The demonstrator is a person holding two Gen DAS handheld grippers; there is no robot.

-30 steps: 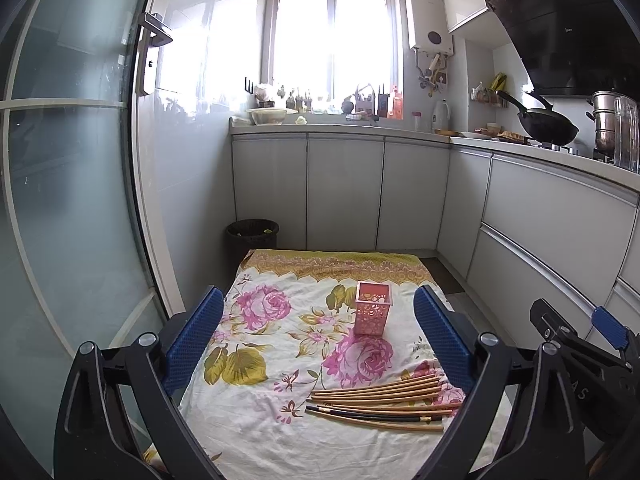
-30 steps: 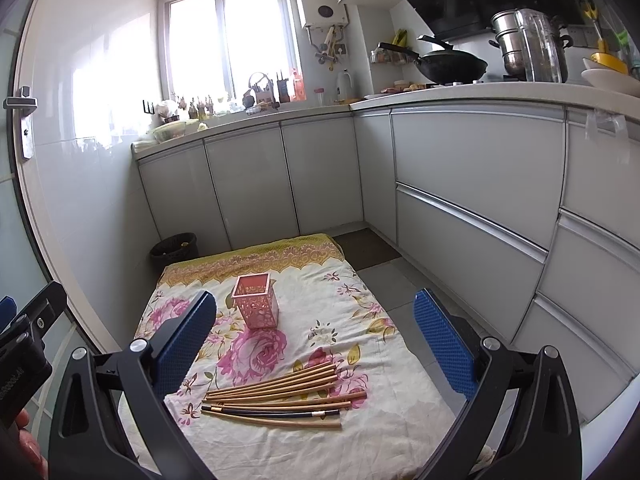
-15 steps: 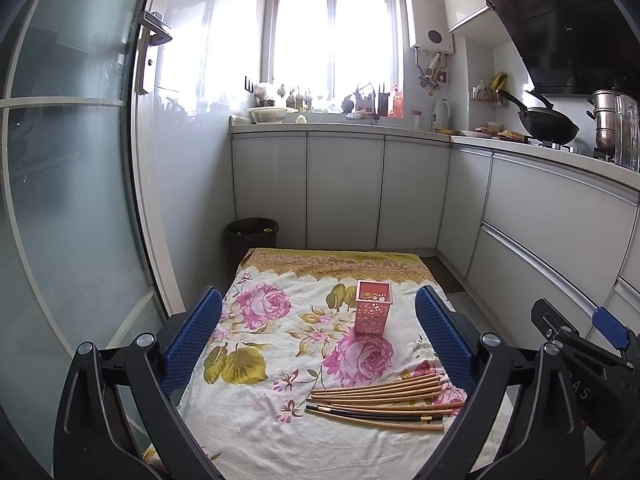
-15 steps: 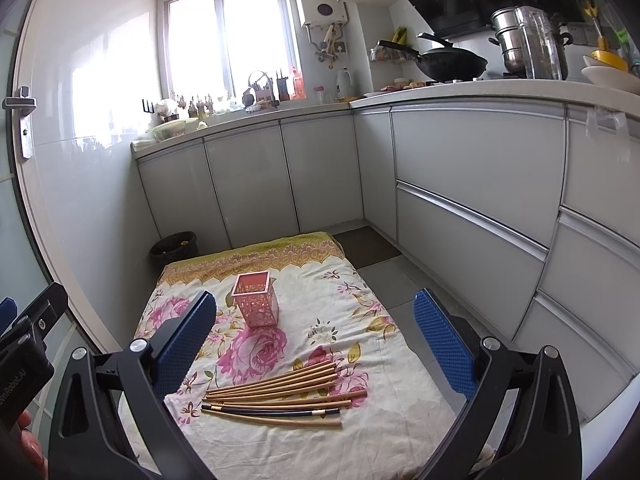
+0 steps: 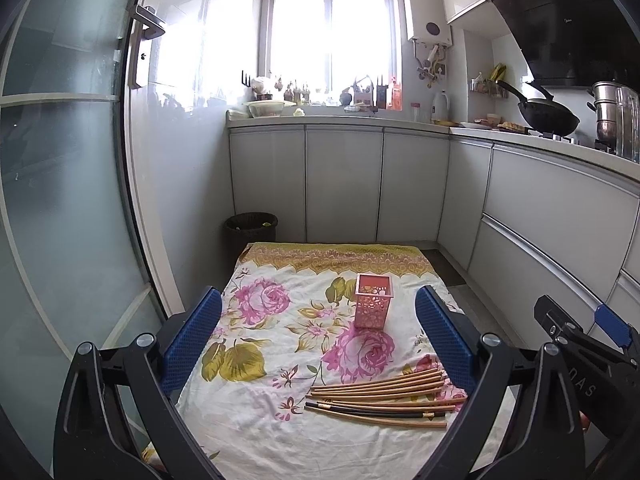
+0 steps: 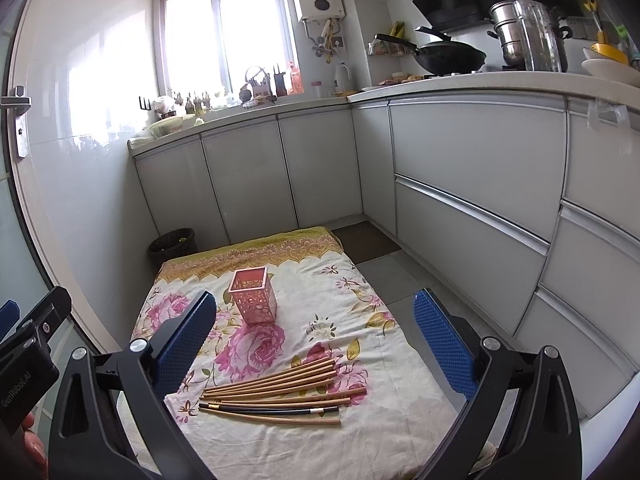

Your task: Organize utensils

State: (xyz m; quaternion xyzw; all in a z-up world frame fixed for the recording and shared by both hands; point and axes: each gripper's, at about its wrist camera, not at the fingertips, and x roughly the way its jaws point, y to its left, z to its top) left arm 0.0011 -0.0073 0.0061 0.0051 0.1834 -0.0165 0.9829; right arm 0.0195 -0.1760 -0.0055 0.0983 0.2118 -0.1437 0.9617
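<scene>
barely any movement since a second ago, only a slight drift in both views. left wrist view: left claw (image 5: 318, 334) spread wide, holding nothing, above floral cloth (image 5: 256, 412); pink holder (image 5: 373, 306) upright at centre, chopsticks (image 5: 382, 398) lying near right. right wrist view: right claw (image 6: 314, 334) spread, empty; holder (image 6: 253, 295) far left, chopsticks (image 6: 280, 396) near, well apart.

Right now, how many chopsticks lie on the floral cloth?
About 10 chopsticks: all in one loose bundle at the near edge of the cloth, in front of the pink holder; they overlap, so some may be hidden.
</scene>
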